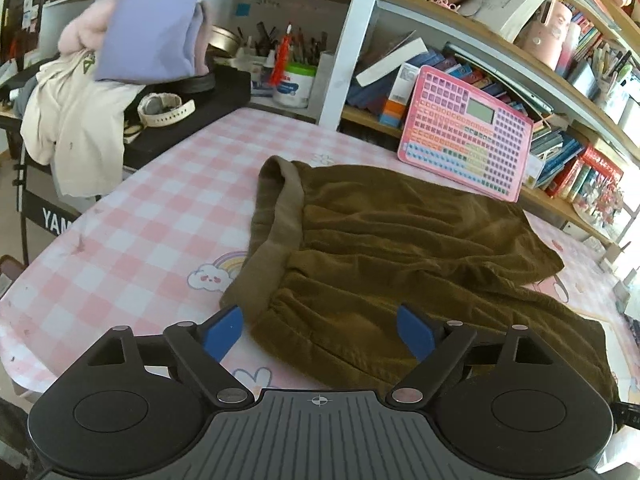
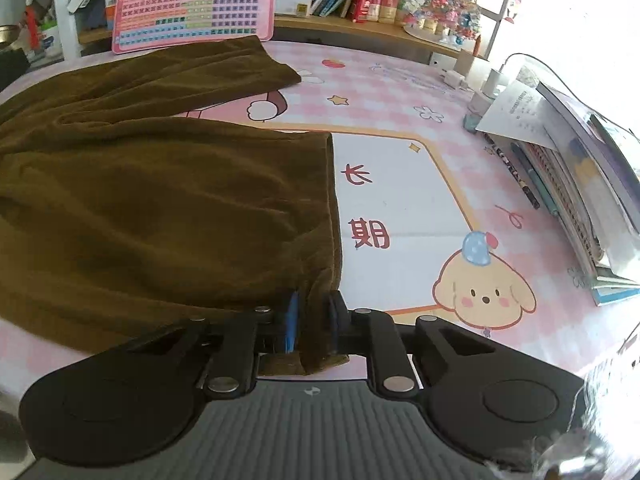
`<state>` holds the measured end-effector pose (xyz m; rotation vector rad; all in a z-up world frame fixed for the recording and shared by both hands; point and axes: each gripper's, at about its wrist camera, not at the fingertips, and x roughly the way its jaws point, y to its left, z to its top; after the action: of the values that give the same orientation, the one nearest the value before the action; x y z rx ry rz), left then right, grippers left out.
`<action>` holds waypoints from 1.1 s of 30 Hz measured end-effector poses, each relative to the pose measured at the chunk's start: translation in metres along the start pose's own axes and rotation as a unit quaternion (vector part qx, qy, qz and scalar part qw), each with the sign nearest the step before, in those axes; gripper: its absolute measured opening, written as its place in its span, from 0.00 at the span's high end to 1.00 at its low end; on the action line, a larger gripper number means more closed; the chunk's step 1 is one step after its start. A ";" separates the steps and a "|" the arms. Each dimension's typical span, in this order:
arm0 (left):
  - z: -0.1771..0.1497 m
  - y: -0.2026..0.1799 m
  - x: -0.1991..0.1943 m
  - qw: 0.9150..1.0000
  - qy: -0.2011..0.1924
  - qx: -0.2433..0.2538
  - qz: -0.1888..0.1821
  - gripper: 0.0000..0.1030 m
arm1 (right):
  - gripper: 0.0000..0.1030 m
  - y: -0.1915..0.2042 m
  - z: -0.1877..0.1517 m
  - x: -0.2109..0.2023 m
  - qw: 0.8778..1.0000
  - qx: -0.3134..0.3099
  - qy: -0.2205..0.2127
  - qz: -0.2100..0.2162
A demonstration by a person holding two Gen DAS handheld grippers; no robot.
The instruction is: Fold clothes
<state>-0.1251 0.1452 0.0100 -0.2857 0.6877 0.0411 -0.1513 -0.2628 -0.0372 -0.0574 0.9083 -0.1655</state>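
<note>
The trousers (image 1: pixel 400 248) lie on the table (image 1: pixel 140 240), before the shelf (image 1: pixel 540 196).

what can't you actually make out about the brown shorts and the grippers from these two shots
- Left wrist view: the brown shorts run under the open left gripper; its body hides their near edge.
- Right wrist view: the right gripper is shut on a leg hem; the fingers hide how many layers are pinched.
- Right wrist view: the waistband is cut off by the left edge.

Counter (image 1: pixel 132 248) bare left of brown trousers (image 1: pixel 400 248), room to pass. Pink keyboard toy (image 1: pixel 464 136) and bookshelf (image 1: pixel 500 64) block far edge. Book stack (image 2: pixel 580 200) crowds right side; clothes pile (image 1: pixel 80 128) hangs over far-left corner.
</note>
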 end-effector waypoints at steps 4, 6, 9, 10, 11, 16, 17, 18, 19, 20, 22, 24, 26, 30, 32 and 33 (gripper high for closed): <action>0.001 0.001 0.001 1.000 0.004 -0.003 0.000 0.16 | 0.75 0.000 0.000 -0.002 1.000 0.012 0.000 0.000; 0.001 -0.001 0.001 1.000 0.005 0.000 0.001 0.16 | 0.67 -0.002 0.001 -0.006 1.000 0.023 -0.003 0.004; 0.002 -0.005 0.000 1.000 0.009 0.011 0.006 0.16 | 0.52 -0.003 0.002 -0.014 0.999 0.039 -0.013 0.002; 0.002 -0.007 0.001 1.000 0.011 0.017 0.009 0.15 | 0.45 -0.004 0.003 -0.018 0.999 0.044 -0.017 0.000; 0.003 -0.010 0.001 0.999 0.014 0.025 0.013 0.14 | 0.41 -0.003 0.003 -0.022 0.999 0.049 -0.021 0.001; 0.001 -0.027 -0.002 0.998 0.021 0.065 0.012 0.09 | 0.23 0.008 0.003 -0.040 0.998 0.057 -0.036 0.017; 0.001 -0.030 -0.003 0.997 0.022 0.068 0.009 0.08 | 0.22 0.011 0.003 -0.043 0.998 0.054 -0.038 0.020; 0.001 -0.033 -0.003 0.997 0.023 0.072 0.005 0.08 | 0.21 0.015 0.003 -0.046 0.998 0.050 -0.039 0.025; 0.000 -0.035 -0.003 0.997 0.024 0.074 0.001 0.08 | 0.19 0.019 0.002 -0.048 0.998 0.047 -0.040 0.029; 0.000 -0.037 -0.004 0.997 0.024 0.075 -0.002 0.08 | 0.19 0.022 0.002 -0.050 0.998 0.044 -0.040 0.033; 0.000 -0.041 -0.005 0.997 0.023 0.075 -0.012 0.08 | 0.18 0.027 0.002 -0.054 0.998 0.039 -0.040 0.041; -0.001 -0.043 -0.006 0.997 0.026 0.074 -0.025 0.08 | 0.17 0.032 0.002 -0.058 0.997 0.035 -0.038 0.049; -0.001 -0.045 -0.007 0.996 0.032 0.072 -0.039 0.08 | 0.16 0.036 0.003 -0.061 0.997 0.034 -0.035 0.056; -0.005 -0.049 -0.010 0.995 0.041 0.072 -0.049 0.08 | 0.16 0.043 0.005 -0.069 0.997 0.022 -0.034 0.065; -0.007 -0.053 -0.011 0.995 0.044 0.078 -0.050 0.08 | 0.15 0.047 0.006 -0.073 0.997 0.010 -0.037 0.066; -0.008 -0.055 -0.012 0.994 0.046 0.081 -0.051 0.08 | 0.15 0.048 0.006 -0.075 0.997 0.005 -0.038 0.066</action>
<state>-0.1318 0.0912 0.0253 -0.1667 0.7628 -0.1257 -0.1861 -0.2026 0.0193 0.0055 0.8332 -0.0440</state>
